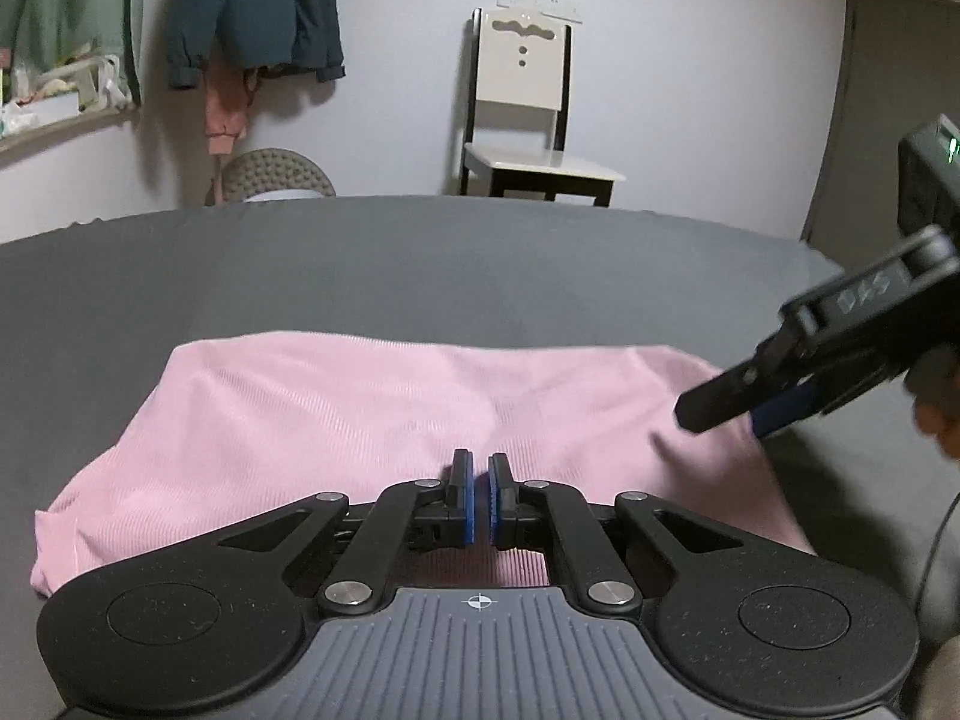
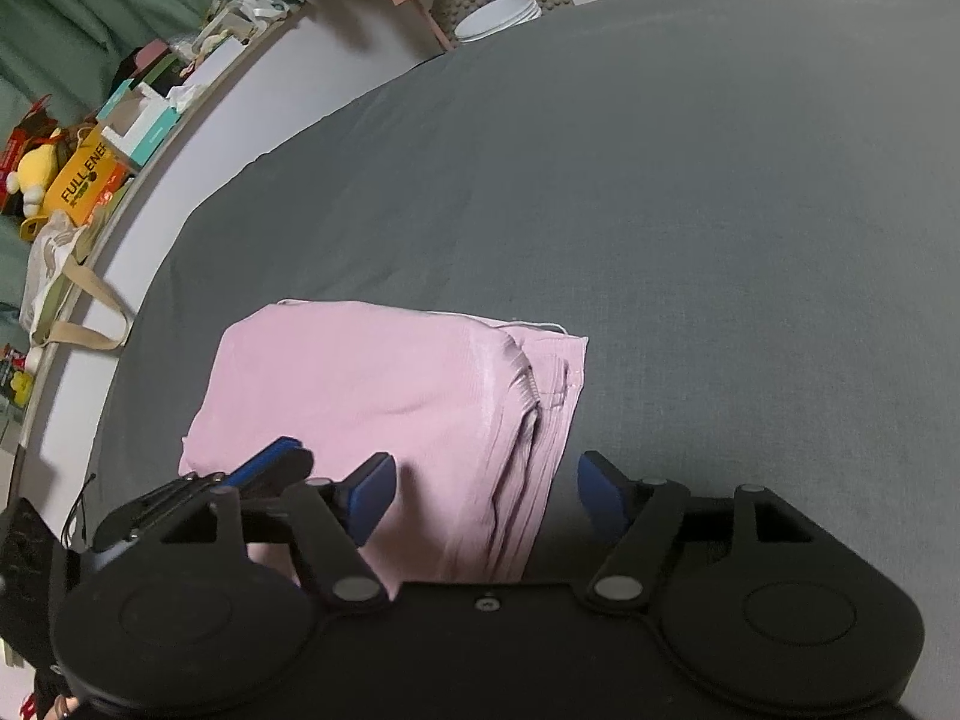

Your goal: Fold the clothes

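A pink garment (image 1: pixel 372 414) lies folded into a rough rectangle on the grey sheet (image 1: pixel 420 264). In the left wrist view my left gripper (image 1: pixel 478 498) hovers over the garment's near edge, its blue pads almost touching, with no cloth visible between them. My right gripper (image 1: pixel 750 405) reaches in from the right at the garment's right corner. In the right wrist view the right gripper (image 2: pixel 489 489) stands open, its fingers either side of the pink garment's (image 2: pixel 390 390) layered right edge. The left gripper (image 2: pixel 270 465) shows over the garment's lower left corner.
The grey sheet (image 2: pixel 720 210) spreads wide beyond and to the right of the garment. A white chair (image 1: pixel 528 114) and hanging jackets (image 1: pixel 258 6) stand against the back wall. A shelf of boxes and bags (image 2: pixel 90 168) runs along the left. A plate stack (image 2: pixel 498 15) sits past the far edge.
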A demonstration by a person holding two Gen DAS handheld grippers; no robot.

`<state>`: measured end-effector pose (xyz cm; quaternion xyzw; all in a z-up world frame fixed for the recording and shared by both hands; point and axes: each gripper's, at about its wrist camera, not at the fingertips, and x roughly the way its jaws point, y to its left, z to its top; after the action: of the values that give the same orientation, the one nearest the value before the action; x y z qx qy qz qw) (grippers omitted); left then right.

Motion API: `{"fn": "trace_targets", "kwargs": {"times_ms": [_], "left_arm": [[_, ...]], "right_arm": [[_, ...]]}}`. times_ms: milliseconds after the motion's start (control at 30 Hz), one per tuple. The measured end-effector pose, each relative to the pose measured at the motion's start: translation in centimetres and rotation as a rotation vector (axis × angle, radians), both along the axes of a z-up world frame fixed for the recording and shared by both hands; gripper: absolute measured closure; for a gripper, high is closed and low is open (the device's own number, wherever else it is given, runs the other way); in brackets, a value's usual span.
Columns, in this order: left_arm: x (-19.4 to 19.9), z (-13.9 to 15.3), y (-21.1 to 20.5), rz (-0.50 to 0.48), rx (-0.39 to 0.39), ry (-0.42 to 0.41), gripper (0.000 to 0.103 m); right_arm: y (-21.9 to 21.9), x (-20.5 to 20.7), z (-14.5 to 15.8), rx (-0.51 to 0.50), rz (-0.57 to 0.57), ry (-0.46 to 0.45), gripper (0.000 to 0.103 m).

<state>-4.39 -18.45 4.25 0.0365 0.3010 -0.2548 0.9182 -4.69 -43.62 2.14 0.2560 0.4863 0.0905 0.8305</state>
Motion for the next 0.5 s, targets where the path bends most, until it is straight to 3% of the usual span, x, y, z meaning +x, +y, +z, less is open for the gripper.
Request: {"fn": "trace_targets", "kwargs": {"times_ms": [100, 267, 333, 400, 467, 500], "left_arm": [[-0.5, -0.5, 0.9, 0.034, -0.032, 0.007, 0.098], [0.8, 0.0, 2.9, 0.059, -0.158, 0.119, 0.098], [0.2, 0.4, 3.1, 0.098, -0.157, 0.121, 0.096], [-0.7, 0.5, 2.8, 0.110, -0.146, 0.113, 0.082], [-1.8, 0.3, 2.3, 0.092, -0.135, 0.110, 0.044], [-2.0, -0.1, 1.9, 0.058, -0.120, 0.120, 0.035]], "right_arm": [[0.1, 0.2, 0.0, 0.010, -0.001, -0.002, 0.031], [0.6, 0.0, 0.1, -0.021, 0.018, -0.007, 0.028], [0.7, -0.1, 0.1, -0.027, 0.021, -0.009, 0.028], [0.8, -0.1, 0.2, -0.029, 0.020, -0.010, 0.028], [0.8, -0.2, 0.2, -0.030, 0.019, -0.010, 0.028], [0.9, -0.2, 0.2, -0.030, 0.019, -0.010, 0.028]]}}
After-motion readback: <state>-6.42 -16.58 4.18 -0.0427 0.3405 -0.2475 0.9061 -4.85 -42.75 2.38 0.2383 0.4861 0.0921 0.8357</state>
